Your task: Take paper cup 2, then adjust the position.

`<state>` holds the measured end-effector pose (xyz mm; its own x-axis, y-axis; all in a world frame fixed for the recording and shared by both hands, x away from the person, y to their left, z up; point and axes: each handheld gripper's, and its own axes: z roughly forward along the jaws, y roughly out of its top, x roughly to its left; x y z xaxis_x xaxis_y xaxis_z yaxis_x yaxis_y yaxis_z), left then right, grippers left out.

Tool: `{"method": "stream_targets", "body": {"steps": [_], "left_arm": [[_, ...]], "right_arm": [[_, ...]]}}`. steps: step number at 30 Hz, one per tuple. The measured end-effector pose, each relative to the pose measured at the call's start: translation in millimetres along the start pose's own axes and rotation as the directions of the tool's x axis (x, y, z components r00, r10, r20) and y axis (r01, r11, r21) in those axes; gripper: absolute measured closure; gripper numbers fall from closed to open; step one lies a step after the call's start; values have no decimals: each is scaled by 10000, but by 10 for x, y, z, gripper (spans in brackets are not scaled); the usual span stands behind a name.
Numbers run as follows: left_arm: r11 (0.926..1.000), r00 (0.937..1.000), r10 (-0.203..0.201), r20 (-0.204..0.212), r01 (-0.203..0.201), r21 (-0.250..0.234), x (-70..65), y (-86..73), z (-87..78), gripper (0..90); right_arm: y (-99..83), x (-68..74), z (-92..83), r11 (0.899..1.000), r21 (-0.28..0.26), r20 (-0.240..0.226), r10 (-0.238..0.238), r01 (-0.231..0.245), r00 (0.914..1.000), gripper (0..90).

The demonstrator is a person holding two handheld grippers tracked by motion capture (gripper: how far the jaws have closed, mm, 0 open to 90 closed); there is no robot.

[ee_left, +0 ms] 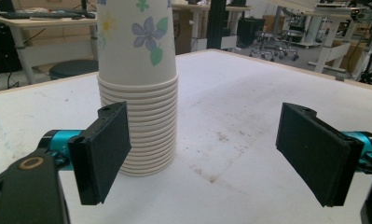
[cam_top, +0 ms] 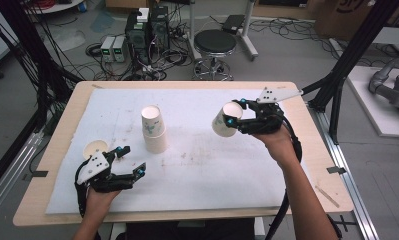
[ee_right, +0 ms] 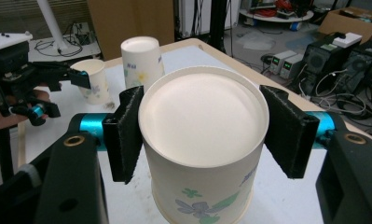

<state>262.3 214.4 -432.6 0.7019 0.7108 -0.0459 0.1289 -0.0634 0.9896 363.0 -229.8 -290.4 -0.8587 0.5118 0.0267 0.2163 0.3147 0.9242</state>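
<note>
Worktop (cam_top: 47,165): pale wood slab, covered by a white mat (cam_top: 197,170) with brown stains and scuffs near the middle. Room behind is lab clutter: round black stool (cam_top: 215,42), PC towers (cam_top: 148,30) with small grey boxes beside them, cables all over the floor, black frame struts (cam_top: 354,50) left and right.

Right gripper (cam_top: 235,119) is held up over the right half of the mat, jaws clamped on a paper cup (cam_top: 226,119). In the right gripper view the cup (ee_right: 202,140) sits upside down between the two black pads, pads pressing its sides just below the base rim. Cup is cream-white with a blue and green flower print on the wall; base faces the camera, clean, slightly recessed.

Cup stack (cam_top: 153,129) stands upside down at mid mat, well apart from the held cup. Many nested rims show at the bottom in the left gripper view, same flower print on the top one.

Left gripper (cam_top: 132,159) rests low at front left, jaws wide apart and holding nothing (stack (ee_left: 139,93) just ahead of its left pad, not between them). One more single cup (cam_top: 95,149) stands at the left edge, just beside that gripper.
</note>
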Motion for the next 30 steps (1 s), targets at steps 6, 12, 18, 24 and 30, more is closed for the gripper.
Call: {"method": "stream_targets", "body": {"steps": [6, 12, 18, 24, 30], "left_arm": [[10000, 9998, -8, 184, 8, 5, -22, -6, 18, 175], [10000, 9996, -54, 283, 56, -78, -24, -11, 38, 168], [9998, 9996, -84, 256, 89, -183, -31, 2, 29, 167], [9999, 9997, 20, 254, -16, -149, -33, 8, 27, 167], [9999, 9991, 27, 428, -20, -149, -47, 21, 43, 167]], "right_arm": [[-236, 23, -69, 10000, 2, -20, 98, -98, 10000, 358], [-443, 54, -76, 9998, -2, -16, 219, -219, 9998, 358], [-525, 120, -26, 10000, -82, 43, 47, -46, 10000, 359], [-577, 151, 6, 10000, 12, -79, 11, -11, 10000, 358], [-612, 197, 15, 9999, -89, -216, 65, -67, 9997, 358]]}}
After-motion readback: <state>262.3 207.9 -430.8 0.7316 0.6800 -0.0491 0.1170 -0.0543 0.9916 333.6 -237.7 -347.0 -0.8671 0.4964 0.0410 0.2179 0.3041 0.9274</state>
